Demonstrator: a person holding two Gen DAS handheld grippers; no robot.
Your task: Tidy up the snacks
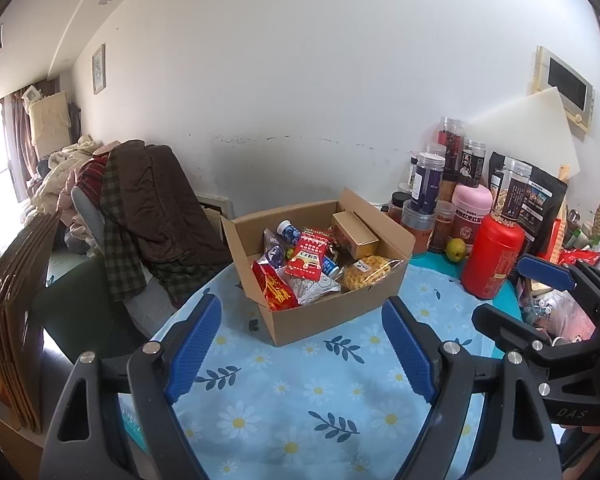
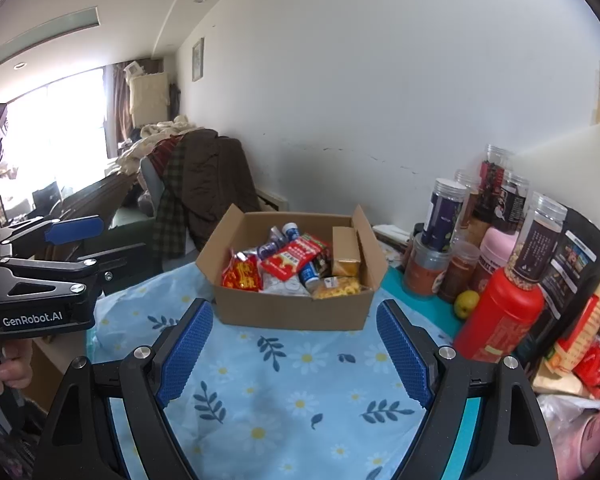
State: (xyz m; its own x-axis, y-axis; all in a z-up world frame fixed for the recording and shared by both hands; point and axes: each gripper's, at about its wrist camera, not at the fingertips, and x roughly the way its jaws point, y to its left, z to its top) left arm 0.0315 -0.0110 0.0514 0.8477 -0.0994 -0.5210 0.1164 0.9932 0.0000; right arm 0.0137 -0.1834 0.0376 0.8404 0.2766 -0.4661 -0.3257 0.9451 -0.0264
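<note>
While both our left gripper (image 1: 302, 344) and right gripper (image 2: 294, 348) hang wide open and empty, the snack box (image 1: 332, 312) lies at twelve o'clock, slightly nearer the right.

Open cardboard box (image 1: 332, 316) full of snack packets (image 1: 306, 260) on floral tablecloth (image 1: 300, 392)

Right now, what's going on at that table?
A person holds a two-finger tool in each hand over the floral tablecloth. The left tool and right tool are both open and empty, aimed at the open cardboard box, not touching it. The box already holds snack packets, small bottles and a gold carton. Jars and a red canister stand to the right.
</note>
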